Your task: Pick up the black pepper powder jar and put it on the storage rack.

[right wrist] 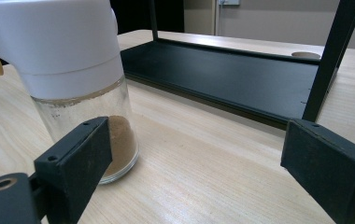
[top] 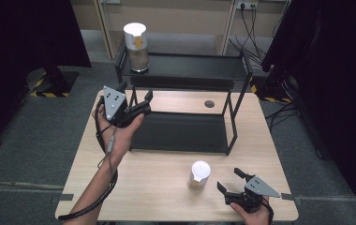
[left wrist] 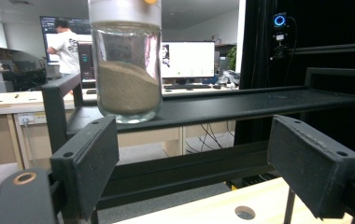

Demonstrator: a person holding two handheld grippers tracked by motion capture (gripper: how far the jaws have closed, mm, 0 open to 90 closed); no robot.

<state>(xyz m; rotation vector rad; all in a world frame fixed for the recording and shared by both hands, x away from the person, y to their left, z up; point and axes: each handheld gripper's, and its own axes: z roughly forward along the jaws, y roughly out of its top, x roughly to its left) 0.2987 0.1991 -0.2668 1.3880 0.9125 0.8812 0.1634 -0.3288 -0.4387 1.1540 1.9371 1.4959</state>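
Observation:
A glass jar with a white lid (top: 136,47) half full of brown powder stands on the left end of the black shelf's top board (top: 190,65); the left gripper view shows this jar (left wrist: 126,65) straight ahead. My left gripper (top: 138,102) is open and empty, held in the air in front of the shelf's left end, below the jar. A second white-lidded jar (top: 200,175) stands on the wooden table near the front. My right gripper (top: 230,182) rests open just right of it, and that jar (right wrist: 73,88) sits past the left jaw, not between the pads.
The black two-level shelf has a lower board (top: 181,131) lying on the table (top: 157,187) and thin metal legs (top: 234,117). A round cable hole (top: 209,103) is in the tabletop behind the shelf. Cables and dark stands surround the table.

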